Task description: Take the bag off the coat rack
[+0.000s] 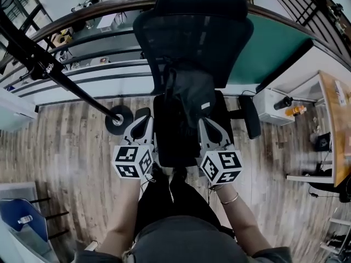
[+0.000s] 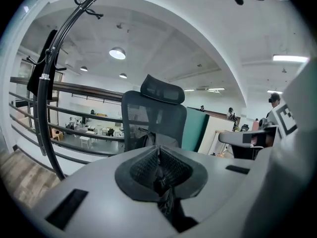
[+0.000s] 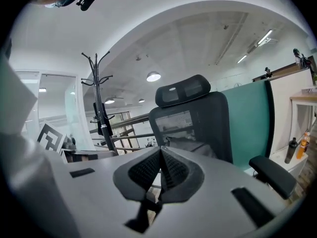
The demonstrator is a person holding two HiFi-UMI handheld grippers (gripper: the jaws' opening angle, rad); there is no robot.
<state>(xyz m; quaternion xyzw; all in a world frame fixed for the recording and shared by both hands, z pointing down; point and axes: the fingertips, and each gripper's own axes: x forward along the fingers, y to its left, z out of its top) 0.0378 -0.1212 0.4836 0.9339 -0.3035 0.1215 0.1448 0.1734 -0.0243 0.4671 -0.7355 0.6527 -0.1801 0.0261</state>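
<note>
A black bag [image 1: 174, 133] hangs free of the coat rack [image 1: 60, 78], slung between two hand-held claws just in front of an office chair [image 1: 192, 43]. The left claw [image 1: 141, 126] grips it at one side and the right claw [image 1: 211, 130] at the other. Each gripper view shows the jaws pressed together with a strip of dark bag material pinched between the pads and trailing below, on the left [image 2: 166, 205] and on the right [image 3: 143, 214]. The person stands over a wooden floor [image 1: 71, 147], with both arms reaching forward.

The rack stands well apart to the person's left, its round base [image 1: 118, 119] on the floor near the chair. Something dark hangs partway up its pole [image 2: 42, 68]; what it is cannot be told.

The lift-off appears done, because the bag touches no hook in any view and its weight rests on the two claws alone. What remains seems to be carrying it clear. The next move calls for both grips to hold evenly so the bag does not tip, and for a place to set it down, possibly the chair seat behind it.
</note>
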